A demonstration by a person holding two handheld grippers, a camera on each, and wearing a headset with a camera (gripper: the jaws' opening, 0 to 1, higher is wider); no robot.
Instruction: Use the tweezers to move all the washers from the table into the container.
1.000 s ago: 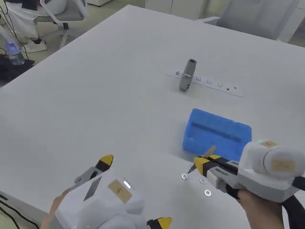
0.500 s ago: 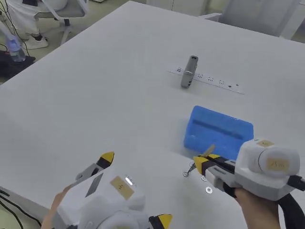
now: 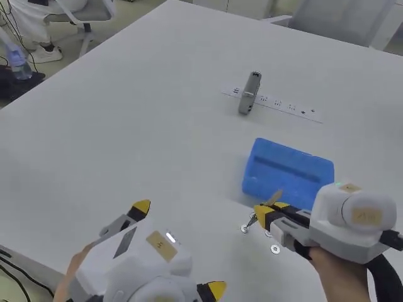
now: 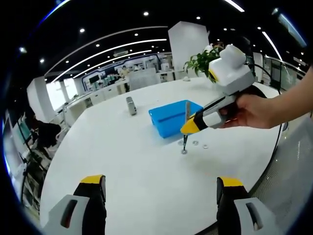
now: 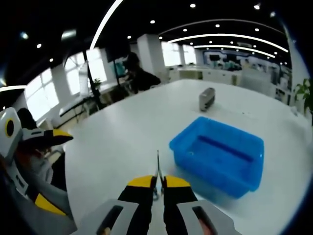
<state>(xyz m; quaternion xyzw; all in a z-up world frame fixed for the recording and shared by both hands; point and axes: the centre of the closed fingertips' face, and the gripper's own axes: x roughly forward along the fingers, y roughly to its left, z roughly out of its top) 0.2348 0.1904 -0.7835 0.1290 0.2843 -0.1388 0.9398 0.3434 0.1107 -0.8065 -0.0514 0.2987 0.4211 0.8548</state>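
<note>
Three small metal washers (image 3: 275, 250) lie on the white table (image 3: 126, 126), just in front of the blue container (image 3: 289, 170). My right gripper (image 3: 264, 215) is shut on the tweezers (image 3: 252, 221). Their thin tips point down at the leftmost washer (image 3: 244, 229); contact cannot be made out. The left gripper view shows the tweezers (image 4: 186, 122) upright over that washer (image 4: 184, 152), with the blue container (image 4: 171, 117) behind. In the right gripper view the tweezers (image 5: 157, 169) stick out between the closed jaws. My left gripper (image 3: 178, 249) hangs open and holds nothing at the near left.
A grey device (image 3: 250, 94) lies across a white power strip (image 3: 283, 108) at the back of the table. An office chair (image 3: 82, 12) and a bottle (image 3: 17, 63) are off the far left edge. The table's near edge runs close under both grippers.
The right gripper has edged the tweezers' tips slightly closer to the leftmost washer. The left gripper has barely moved; the head camera has shifted a little.
</note>
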